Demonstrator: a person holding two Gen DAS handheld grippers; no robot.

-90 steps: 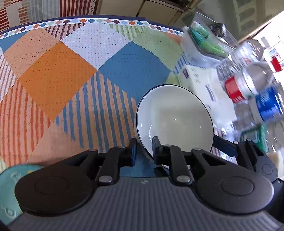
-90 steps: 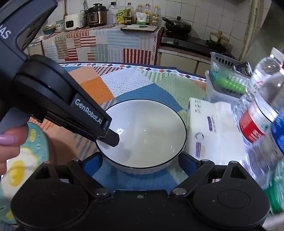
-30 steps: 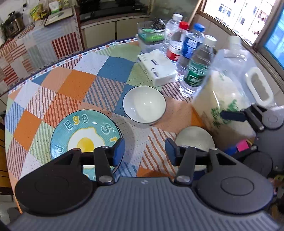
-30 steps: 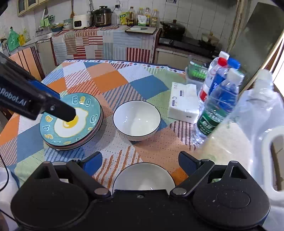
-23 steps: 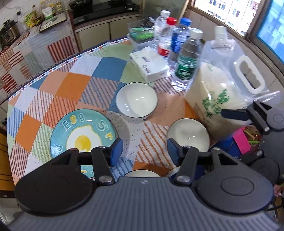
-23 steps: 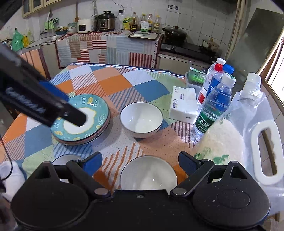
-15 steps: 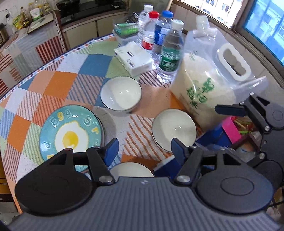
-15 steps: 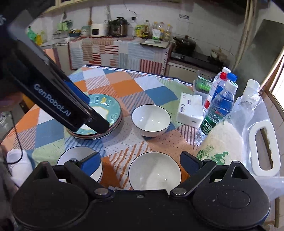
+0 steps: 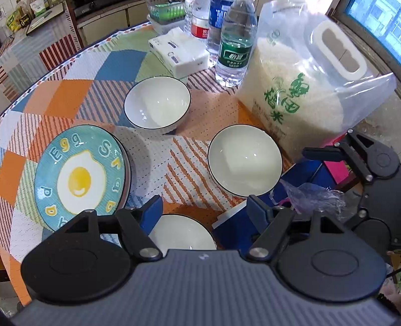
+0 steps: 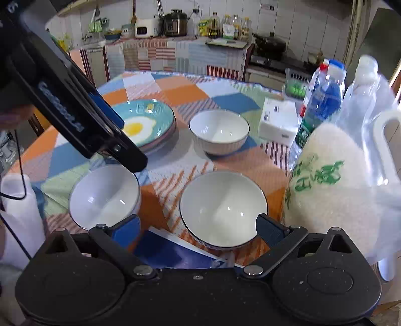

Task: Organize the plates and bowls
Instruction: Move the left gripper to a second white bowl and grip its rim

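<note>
Three white bowls with dark rims stand apart on the patchwork tablecloth: a far bowl (image 9: 157, 102) (image 10: 219, 131), a right bowl (image 9: 244, 160) (image 10: 222, 210) and a near bowl (image 9: 182, 234) (image 10: 104, 196). A teal egg plate (image 9: 80, 173) (image 10: 144, 124) tops a short stack of plates at the left. My left gripper (image 9: 204, 212) is open and empty, held high above the near bowl. My right gripper (image 10: 196, 227) is open and empty, above the table's near edge by the right bowl.
A bag of rice (image 9: 295, 100) (image 10: 335, 190), water bottles (image 9: 234, 42) (image 10: 322, 100), a tissue pack (image 9: 179, 54) (image 10: 278, 121) and a green basket (image 9: 166, 12) stand along the right and far side. A blue box (image 9: 235, 230) (image 10: 173, 253) lies at the near edge.
Both grippers have pulled back and risen from the far bowl, which the left one let go. More of the table now shows, including two nearer bowls.
</note>
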